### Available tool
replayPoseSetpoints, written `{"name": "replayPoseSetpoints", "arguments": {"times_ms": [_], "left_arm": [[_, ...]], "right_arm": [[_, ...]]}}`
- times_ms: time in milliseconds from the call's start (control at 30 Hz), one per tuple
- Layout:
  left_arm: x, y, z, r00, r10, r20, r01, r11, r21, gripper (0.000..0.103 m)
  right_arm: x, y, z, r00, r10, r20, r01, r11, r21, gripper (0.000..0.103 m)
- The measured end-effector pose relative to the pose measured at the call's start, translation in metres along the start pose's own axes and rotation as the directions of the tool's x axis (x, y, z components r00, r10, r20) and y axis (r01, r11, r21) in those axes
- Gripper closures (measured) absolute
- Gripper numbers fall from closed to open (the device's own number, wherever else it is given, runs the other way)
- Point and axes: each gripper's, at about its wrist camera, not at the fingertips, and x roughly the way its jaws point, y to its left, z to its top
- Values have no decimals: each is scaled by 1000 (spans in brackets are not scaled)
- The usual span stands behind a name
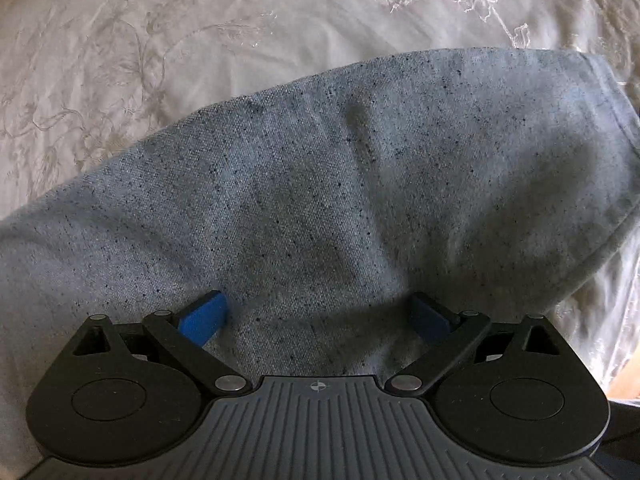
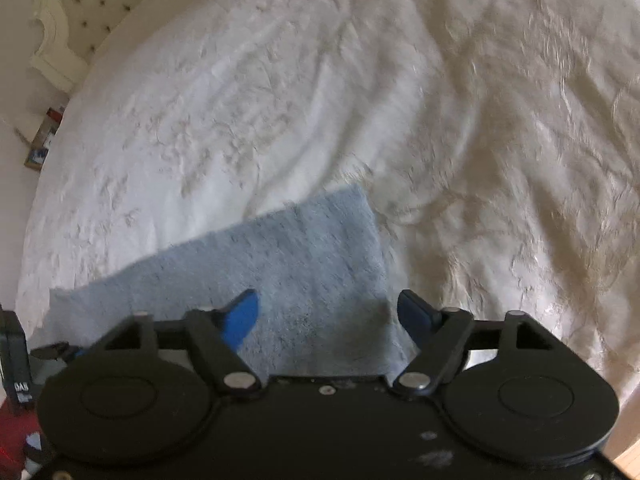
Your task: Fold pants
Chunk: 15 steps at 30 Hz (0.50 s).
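Pants [image 1: 320,184] beneath both spread tongs, left tongs [image 1: 320,316], right tongs [image 2: 328,316]

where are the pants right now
The pants lie on the cream bedspread, low and left of centre in the right wrist view, directly beneath the open right claw.

Pants [image 1: 320,184] flat on the bedspread [image 1: 200,40]

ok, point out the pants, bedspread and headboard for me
pants [image 1: 320,184], left wrist view, middle of the blue-grey cloth
bedspread [image 2: 200,128], right wrist view, bare embroidered stretch
headboard [image 2: 96,4], right wrist view, tufted panel
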Motion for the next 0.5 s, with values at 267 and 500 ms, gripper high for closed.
{"name": "replayPoseSetpoints", "arguments": {"times_ms": [267, 500], "left_arm": [[-22, 21, 8, 999, -14, 35, 15, 1000, -20, 4], [-28, 35, 21, 996, 46, 74, -40, 996, -78, 4]], "right_arm": [[33, -27, 0, 989, 125, -82, -121, 991, 49, 77], [16, -26, -3, 975, 216, -41, -211, 972, 104, 93]]}}
